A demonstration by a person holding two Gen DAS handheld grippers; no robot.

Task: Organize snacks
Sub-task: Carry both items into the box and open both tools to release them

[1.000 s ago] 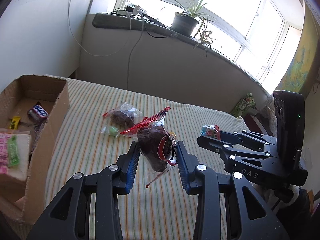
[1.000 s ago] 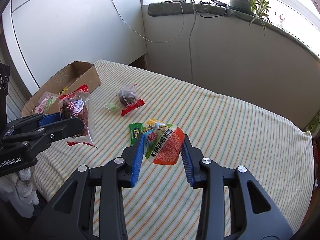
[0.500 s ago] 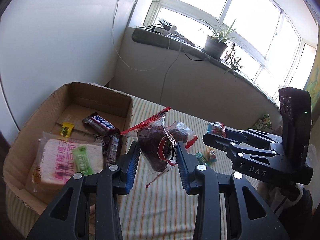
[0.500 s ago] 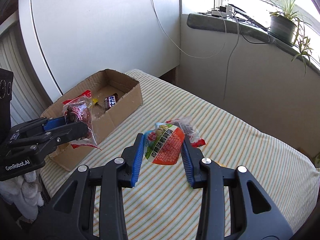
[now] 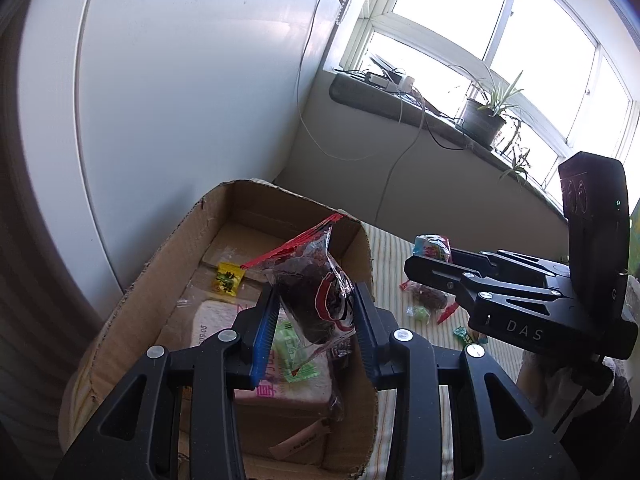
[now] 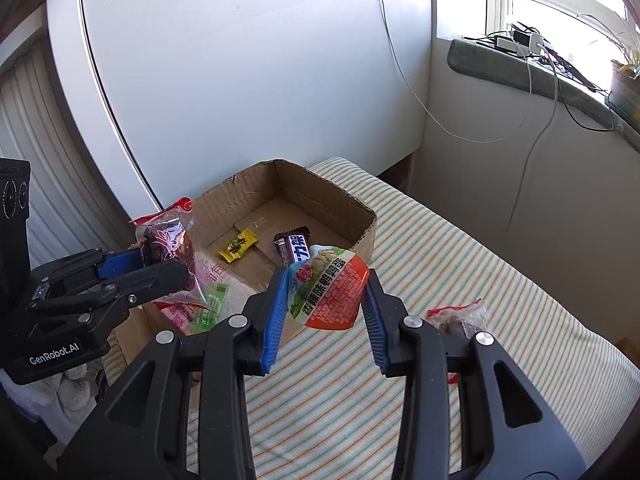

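Over the open cardboard box (image 5: 362, 248), held above the bread pack (image 5: 280, 380) lying inside: a clear bag of dark dried fruit (image 5: 316, 296), red seal tilted up and away to the left, long axis running roughly along the fingers, clamped between the blue pads of the left gripper (image 5: 316, 316). Straight below it, the box floor, with a yellow candy (image 5: 228, 278) farther in; so only a short drop needed, by this reading, before letting go. To the right and just outside the near box wall (image 6: 370, 236), over the striped cloth (image 6: 460, 260): an orange-and-green snack packet (image 6: 330, 292), clenched crosswise in the right gripper (image 6: 326, 304), its broad face toward the camera. From there, box opening ahead and to the left, a chocolate bar (image 6: 294, 248) just past the packet. Left gripper plainly the nearer to its drop; right one still short of the rim. Farther out on the cloth, another fruit bag (image 6: 460, 316) and small green candies (image 5: 420, 314), untouched.
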